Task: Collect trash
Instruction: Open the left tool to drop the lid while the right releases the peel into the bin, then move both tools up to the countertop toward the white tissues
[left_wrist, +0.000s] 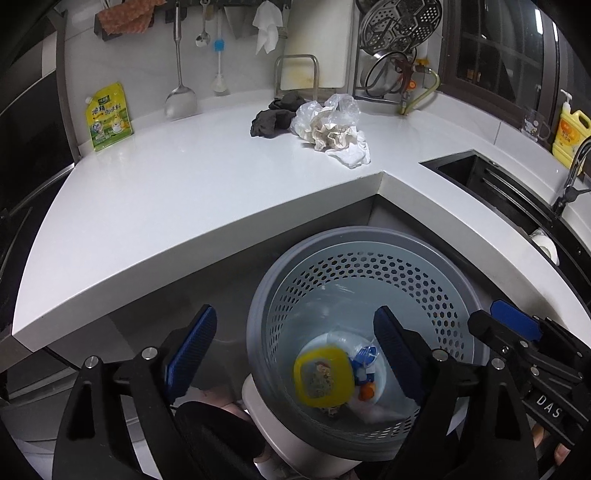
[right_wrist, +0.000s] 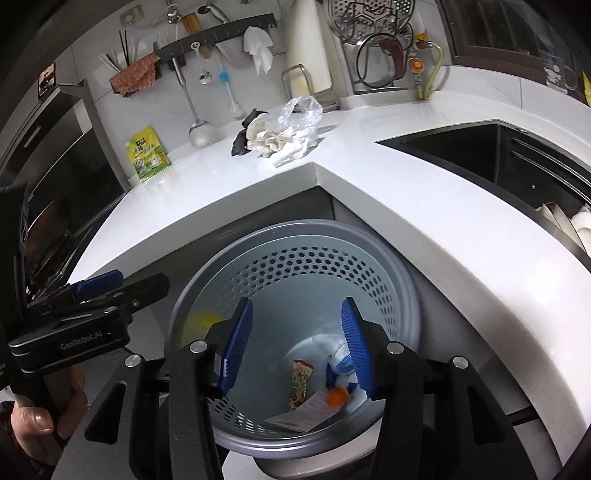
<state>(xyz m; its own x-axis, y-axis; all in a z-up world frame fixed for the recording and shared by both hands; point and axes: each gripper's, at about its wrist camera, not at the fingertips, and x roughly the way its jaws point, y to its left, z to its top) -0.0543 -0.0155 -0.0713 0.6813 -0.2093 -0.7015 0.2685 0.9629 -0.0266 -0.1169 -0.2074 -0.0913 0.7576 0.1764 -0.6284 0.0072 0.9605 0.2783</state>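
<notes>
A grey perforated bin (left_wrist: 280, 266) stands under the counter corner. Inside lie a yellow square lid (left_wrist: 323, 376) and a blue-white wrapper (left_wrist: 365, 363). My left gripper (left_wrist: 295, 314) hangs open over the bin's left rim, with nothing between its pads. In the right wrist view my right gripper (right_wrist: 297, 306) is open above the bin (right_wrist: 236, 254), also with nothing in it. Below it lie a snack wrapper (right_wrist: 301, 384), a paper slip (right_wrist: 299, 417) and an orange cap (right_wrist: 337, 397). Crumpled paper (left_wrist: 332, 134), a clear plastic bag (left_wrist: 343, 107) and a dark cloth (left_wrist: 273, 118) sit on the white counter (left_wrist: 184, 192).
A yellow-green pouch (left_wrist: 109, 118) leans on the back wall under hanging utensils (left_wrist: 179, 74). A black sink (left_wrist: 480, 173) and a yellow soap bottle (left_wrist: 570, 134) are on the right. A cutting board (left_wrist: 317, 44) and a steamer rack (left_wrist: 399, 26) stand behind. A hand (right_wrist: 33, 417) grips the left tool.
</notes>
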